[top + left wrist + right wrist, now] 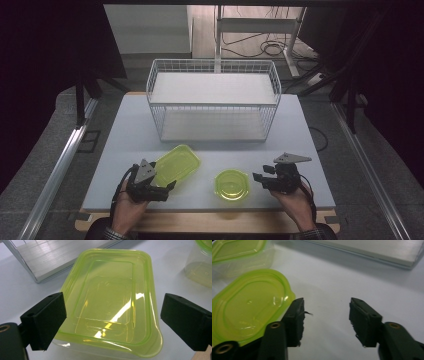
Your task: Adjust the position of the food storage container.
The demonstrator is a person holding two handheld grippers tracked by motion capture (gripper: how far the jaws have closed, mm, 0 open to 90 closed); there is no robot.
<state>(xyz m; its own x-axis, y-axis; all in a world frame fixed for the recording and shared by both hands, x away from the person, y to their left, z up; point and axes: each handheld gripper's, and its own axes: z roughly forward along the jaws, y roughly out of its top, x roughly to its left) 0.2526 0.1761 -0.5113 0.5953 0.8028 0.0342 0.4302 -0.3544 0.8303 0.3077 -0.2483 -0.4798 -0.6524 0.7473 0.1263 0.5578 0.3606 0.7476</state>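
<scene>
- A pale table (305, 150) in a dim room, cables on the floor behind.
- Left gripper (112, 315) stands wide open, holding nothing, its jaws straddling the rectangular box (110, 300), likely lined up for a grasp.
- Right gripper (327, 320) is half open and empty, just beside the round tub (249, 305).
- A wire basket (213, 100) stands farther back; nothing blocks either gripper.

No readable text or labels; faint embossing on the rectangular lid (107, 302), perhaps.
</scene>
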